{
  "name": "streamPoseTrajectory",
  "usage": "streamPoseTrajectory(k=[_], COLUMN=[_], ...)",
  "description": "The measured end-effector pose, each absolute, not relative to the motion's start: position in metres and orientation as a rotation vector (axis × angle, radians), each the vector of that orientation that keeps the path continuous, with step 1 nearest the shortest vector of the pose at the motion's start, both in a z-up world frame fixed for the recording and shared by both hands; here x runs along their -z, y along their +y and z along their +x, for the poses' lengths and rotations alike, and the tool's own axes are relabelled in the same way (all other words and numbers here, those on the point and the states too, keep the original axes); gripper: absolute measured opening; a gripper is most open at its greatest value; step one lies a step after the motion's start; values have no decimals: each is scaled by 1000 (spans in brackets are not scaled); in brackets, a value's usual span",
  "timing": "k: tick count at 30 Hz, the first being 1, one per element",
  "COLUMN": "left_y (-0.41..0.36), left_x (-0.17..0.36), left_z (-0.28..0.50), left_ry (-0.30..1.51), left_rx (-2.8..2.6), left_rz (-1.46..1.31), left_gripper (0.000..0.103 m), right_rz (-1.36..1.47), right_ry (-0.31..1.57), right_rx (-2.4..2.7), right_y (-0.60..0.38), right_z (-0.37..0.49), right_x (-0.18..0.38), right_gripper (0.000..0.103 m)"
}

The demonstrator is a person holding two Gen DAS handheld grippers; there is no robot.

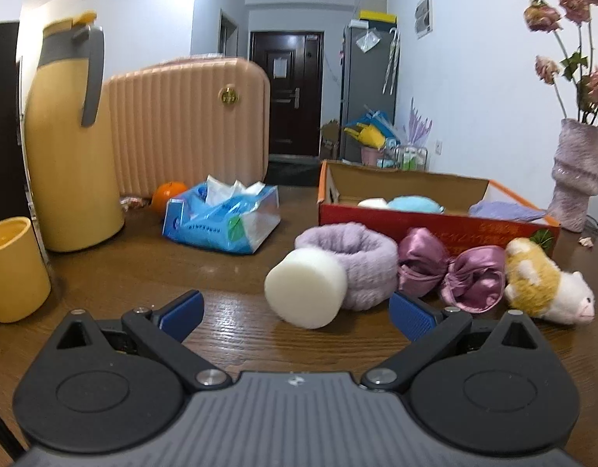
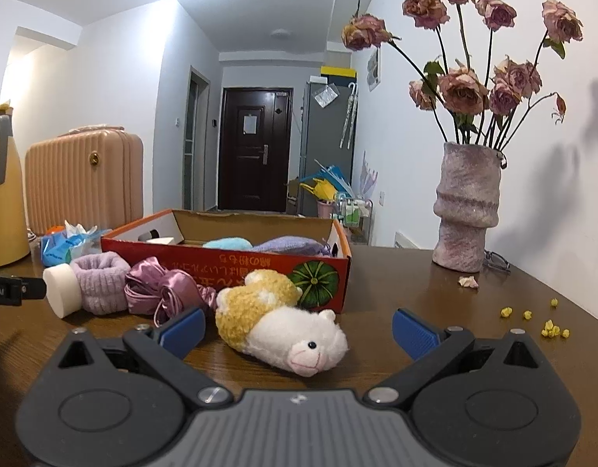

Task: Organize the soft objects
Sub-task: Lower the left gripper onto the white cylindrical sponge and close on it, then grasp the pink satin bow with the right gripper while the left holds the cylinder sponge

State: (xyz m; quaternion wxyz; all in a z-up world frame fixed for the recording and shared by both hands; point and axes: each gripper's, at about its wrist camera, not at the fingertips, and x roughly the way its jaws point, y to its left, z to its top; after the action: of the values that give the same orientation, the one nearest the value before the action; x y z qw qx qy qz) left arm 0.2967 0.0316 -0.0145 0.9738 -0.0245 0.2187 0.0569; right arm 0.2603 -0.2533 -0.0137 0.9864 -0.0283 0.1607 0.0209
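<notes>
Both grippers poised over the table (image 1: 229, 272), each with its jaws spread wide and holding nothing. The left gripper (image 1: 295, 313) faces the white foam cylinder (image 1: 305, 292), which lies on its side touching the lilac fuzzy band (image 1: 361, 260). The right gripper (image 2: 299, 329) frames the plush toy (image 2: 279, 323), lying just beside the satin bow (image 2: 162, 292). All four wait in a row in front of the cardboard box (image 2: 229, 268), which already holds what appear to be three soft items, partly hidden by its wall. Step in hand: approach before a pick. The next move likely calls for advancing until an item sits between the fingers, then closing gently.
</notes>
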Motion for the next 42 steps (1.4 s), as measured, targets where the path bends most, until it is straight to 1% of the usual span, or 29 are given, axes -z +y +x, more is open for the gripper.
streamPoseTrajectory(k=[11, 19, 20, 21, 22, 23, 24, 26, 30, 42], left_y=[36, 43, 43, 43, 43, 44, 44, 44, 45, 47], left_x=[30, 30, 30, 30, 30, 30, 31, 31, 29, 20], left_z=[337, 358, 359, 360, 361, 361, 361, 362, 358, 339], left_ry=[484, 487, 488, 492, 496, 502, 508, 516, 494, 436], left_rx=[-98, -56, -51, -42, -32, -21, -9, 14, 4, -43], left_rz=[47, 60, 60, 57, 52, 48, 44, 34, 29, 19], left_gripper=[103, 103, 101, 93, 89, 81, 71, 60, 58, 58], right_rz=[-50, -57, -57, -57, -57, -57, -58, -58, -56, -59], right_ry=[369, 387, 388, 389, 389, 390, 391, 389, 387, 364], right_rx=[-17, -7, -6, -6, -6, -6, -6, -7, -8, -4], right_y=[-255, -254, -254, -254, -254, -255, -255, -255, -256, -253], right_z=[268, 272, 272, 272, 272, 272, 272, 272, 272, 271], right_x=[20, 23, 23, 23, 23, 24, 24, 23, 23, 22], right_gripper=[103, 103, 103, 103, 103, 103, 103, 103, 103, 103])
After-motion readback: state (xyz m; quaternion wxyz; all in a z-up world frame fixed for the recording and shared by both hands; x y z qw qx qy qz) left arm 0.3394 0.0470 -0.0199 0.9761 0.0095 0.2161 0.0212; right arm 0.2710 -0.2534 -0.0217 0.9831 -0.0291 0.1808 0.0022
